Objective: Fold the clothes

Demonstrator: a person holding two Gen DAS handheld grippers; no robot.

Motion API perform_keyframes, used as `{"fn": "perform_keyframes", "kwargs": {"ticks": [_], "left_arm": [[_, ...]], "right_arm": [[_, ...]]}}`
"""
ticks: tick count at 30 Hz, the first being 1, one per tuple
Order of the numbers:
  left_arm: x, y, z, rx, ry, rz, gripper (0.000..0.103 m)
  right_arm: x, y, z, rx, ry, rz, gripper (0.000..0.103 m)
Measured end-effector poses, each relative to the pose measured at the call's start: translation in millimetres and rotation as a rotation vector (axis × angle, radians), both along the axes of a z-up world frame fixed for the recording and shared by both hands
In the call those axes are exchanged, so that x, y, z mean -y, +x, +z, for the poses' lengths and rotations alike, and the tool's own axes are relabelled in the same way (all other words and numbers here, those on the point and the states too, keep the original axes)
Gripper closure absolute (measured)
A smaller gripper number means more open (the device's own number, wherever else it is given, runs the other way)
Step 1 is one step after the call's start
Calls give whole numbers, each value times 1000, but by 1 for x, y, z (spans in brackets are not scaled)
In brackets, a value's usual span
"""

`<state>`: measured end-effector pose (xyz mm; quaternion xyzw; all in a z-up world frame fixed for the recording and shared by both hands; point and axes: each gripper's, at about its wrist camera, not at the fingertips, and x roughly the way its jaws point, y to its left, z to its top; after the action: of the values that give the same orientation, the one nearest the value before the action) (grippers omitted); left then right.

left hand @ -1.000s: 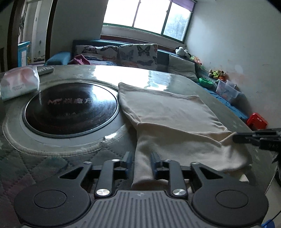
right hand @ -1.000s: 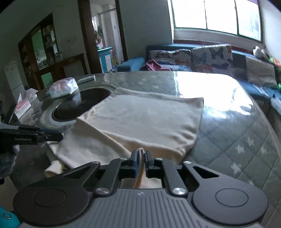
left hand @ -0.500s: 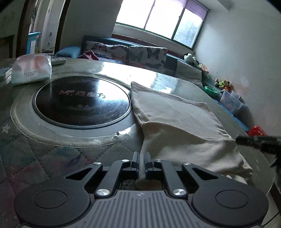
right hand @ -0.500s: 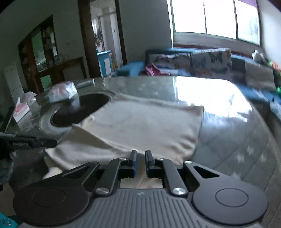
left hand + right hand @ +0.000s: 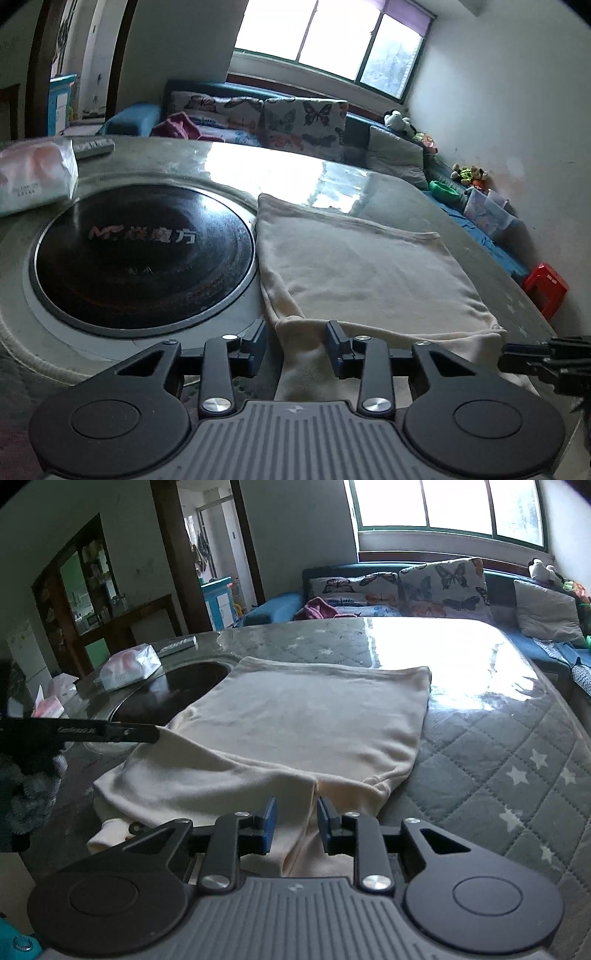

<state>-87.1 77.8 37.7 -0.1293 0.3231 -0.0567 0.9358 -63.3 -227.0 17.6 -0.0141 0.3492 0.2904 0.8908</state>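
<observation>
Both wrist views show the left gripper [image 5: 296, 345] and right gripper [image 5: 294, 825] just opened, garment [image 5: 364, 266] released, fold laid.

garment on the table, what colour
Plain cream garment, no pattern; clearest in the right wrist view.

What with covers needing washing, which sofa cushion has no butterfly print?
The plain grey cushion, rightmost on the sofa; the butterfly cushions left of it are both printed.

Left claw [image 5: 296, 345] and right claw [image 5: 294, 823], jaws just parted.
</observation>
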Motion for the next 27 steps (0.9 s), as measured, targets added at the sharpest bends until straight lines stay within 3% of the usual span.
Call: {"fn": "perform_keyframes", "kwargs": {"ticks": [2, 4, 10, 18, 22, 23, 27], "left_arm": [[-2, 0, -2, 6, -9, 5, 96], [-4, -4, -1, 22, -10, 20, 100], [-17, -6, -8, -15, 7, 89, 103], [-11, 7, 23, 61, -62, 6, 102], [1, 31, 15, 27, -41, -43, 102], [1, 38, 10, 5, -33, -39, 102], [-7, 49, -5, -52, -3, 0, 102]], "right_arm": [[-1, 0, -2, 1, -7, 3, 79], [-2, 1, -3, 2, -14, 6, 79], [-2, 4, -8, -5, -21, 6, 78], [-5, 5, 8, 39, -4, 14, 78], [-11, 8, 6, 37, -8, 28, 75], [-12, 9, 4, 32, -10, 28, 71], [-11, 12, -2, 10, -21, 21, 72]]}}
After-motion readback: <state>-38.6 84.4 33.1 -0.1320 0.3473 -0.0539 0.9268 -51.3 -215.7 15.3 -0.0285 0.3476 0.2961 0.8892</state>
